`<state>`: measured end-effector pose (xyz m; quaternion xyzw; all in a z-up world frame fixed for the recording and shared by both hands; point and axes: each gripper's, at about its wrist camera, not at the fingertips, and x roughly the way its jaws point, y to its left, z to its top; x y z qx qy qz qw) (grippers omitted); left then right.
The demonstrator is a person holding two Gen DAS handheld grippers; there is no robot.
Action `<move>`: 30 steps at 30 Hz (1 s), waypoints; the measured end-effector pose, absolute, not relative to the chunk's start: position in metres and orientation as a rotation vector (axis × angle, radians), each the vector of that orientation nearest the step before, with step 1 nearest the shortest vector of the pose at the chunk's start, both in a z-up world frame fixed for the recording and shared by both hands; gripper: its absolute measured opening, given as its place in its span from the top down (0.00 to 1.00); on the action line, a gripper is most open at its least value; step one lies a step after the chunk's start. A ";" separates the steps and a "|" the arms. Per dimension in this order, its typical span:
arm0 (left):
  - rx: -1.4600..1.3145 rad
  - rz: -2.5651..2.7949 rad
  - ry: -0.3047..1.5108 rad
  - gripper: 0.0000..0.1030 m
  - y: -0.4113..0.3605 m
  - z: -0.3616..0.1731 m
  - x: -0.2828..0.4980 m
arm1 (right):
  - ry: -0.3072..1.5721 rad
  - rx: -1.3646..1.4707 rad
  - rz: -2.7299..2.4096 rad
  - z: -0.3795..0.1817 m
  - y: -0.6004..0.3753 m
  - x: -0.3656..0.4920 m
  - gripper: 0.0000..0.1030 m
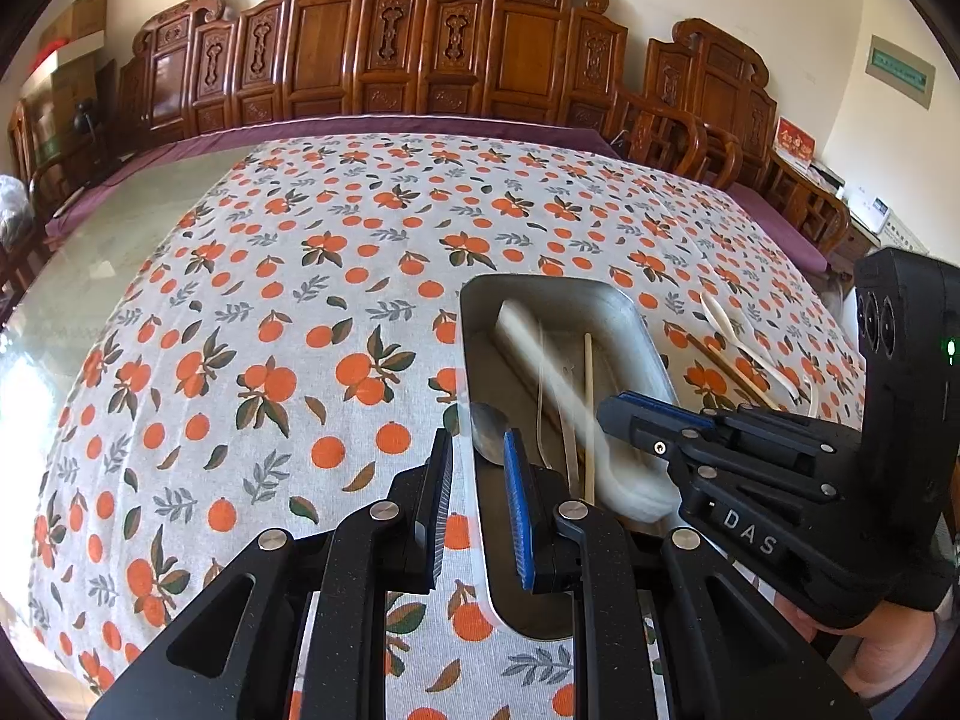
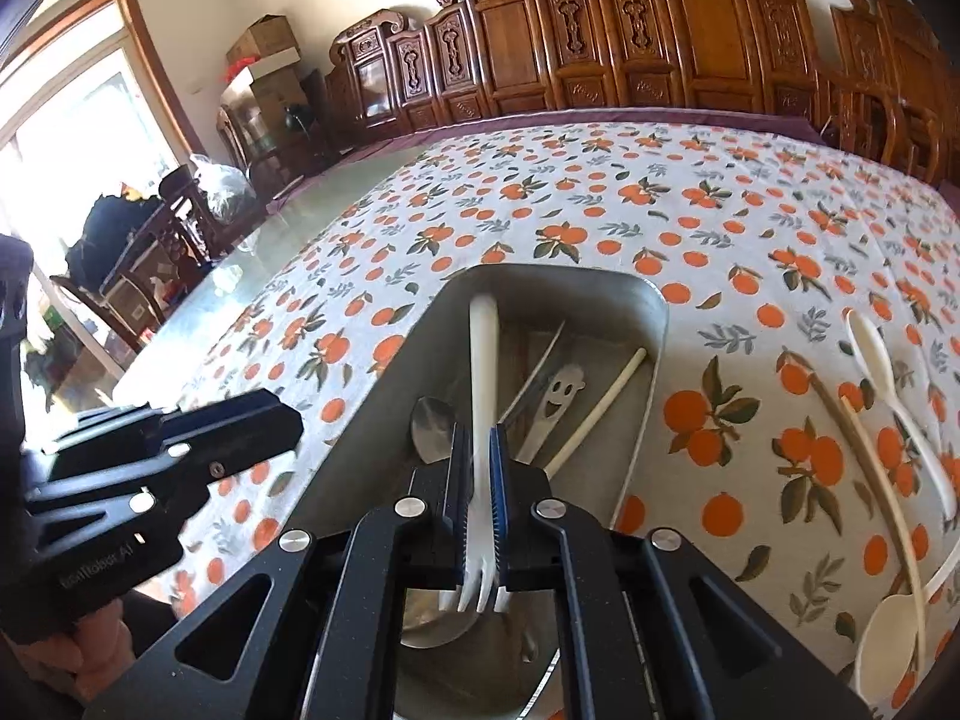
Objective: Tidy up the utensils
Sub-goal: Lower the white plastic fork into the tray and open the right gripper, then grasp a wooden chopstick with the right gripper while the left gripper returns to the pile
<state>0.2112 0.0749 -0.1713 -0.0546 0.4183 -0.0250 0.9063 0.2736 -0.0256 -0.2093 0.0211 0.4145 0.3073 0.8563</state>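
Note:
A metal tray lies on the orange-print tablecloth. In it are a metal spoon, a smiley-faced metal utensil and a pale chopstick. My right gripper is shut on a white plastic fork and holds it above the tray, tines toward the camera. In the left wrist view the fork is a blurred streak ahead of the right gripper. My left gripper hovers over the tray's left rim, jaws a little apart, nothing pressed between them.
Right of the tray, white plastic spoons, a larger white spoon and wooden chopsticks lie on the cloth. Carved wooden chairs line the far edge. Bare glass tabletop shows at the left.

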 end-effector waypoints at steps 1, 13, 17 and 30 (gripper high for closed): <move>-0.115 -0.053 0.863 0.85 0.075 -0.171 0.211 | 0.866 0.038 0.648 -0.209 -0.026 0.273 0.91; -0.116 -0.093 0.852 0.83 0.061 -0.169 0.213 | 0.783 -0.011 0.622 -0.188 -0.078 0.251 0.91; -0.103 -0.119 0.844 0.71 0.052 -0.167 0.212 | 0.750 -0.045 0.591 -0.178 -0.108 0.243 0.91; -0.068 -0.157 0.812 0.21 0.023 -0.163 0.209 | 0.793 -0.150 0.455 -0.186 -0.185 0.262 0.77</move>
